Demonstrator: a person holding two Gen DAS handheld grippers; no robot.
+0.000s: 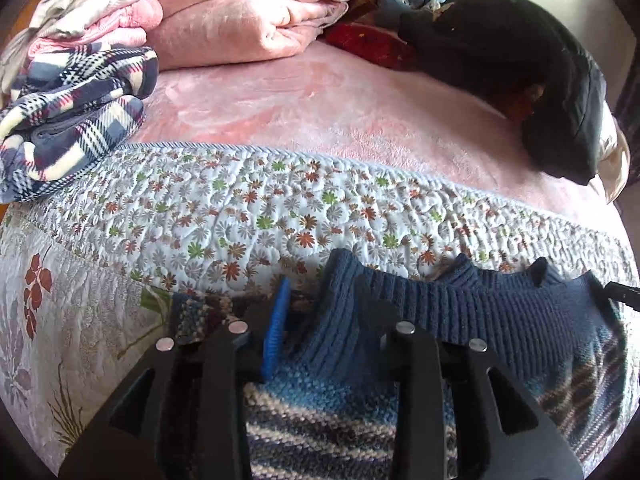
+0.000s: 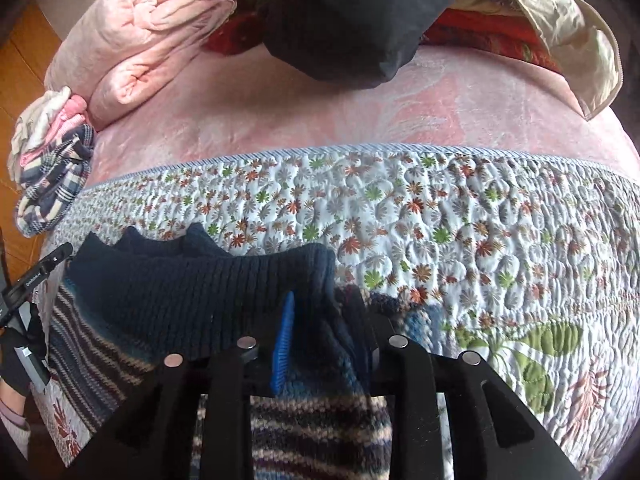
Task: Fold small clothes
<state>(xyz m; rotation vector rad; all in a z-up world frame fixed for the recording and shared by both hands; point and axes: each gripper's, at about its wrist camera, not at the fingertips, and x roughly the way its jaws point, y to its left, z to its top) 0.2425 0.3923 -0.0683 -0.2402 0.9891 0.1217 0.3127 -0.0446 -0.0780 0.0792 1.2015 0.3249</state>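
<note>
1. Left gripper (image 1: 320, 320), lower centre: jaws apart around knit sweater (image 1: 460, 320) corner, grip unconfirmed.
2. Sweater spread across floral quilt (image 1: 240, 208), ribbed edge upward, for folding.
3. Right gripper (image 2: 324, 332), lower centre: clamped on opposite corner, matching.

Two matte-black, angular grippers: the left gripper (image 1: 320, 320) and right gripper (image 2: 324, 328) each carry four round silver pins and one ribbed blue finger pad (image 1: 276, 332). A black glove (image 2: 18, 356) and pale cuff (image 2: 12, 420) show at the left-hand handle.
</note>
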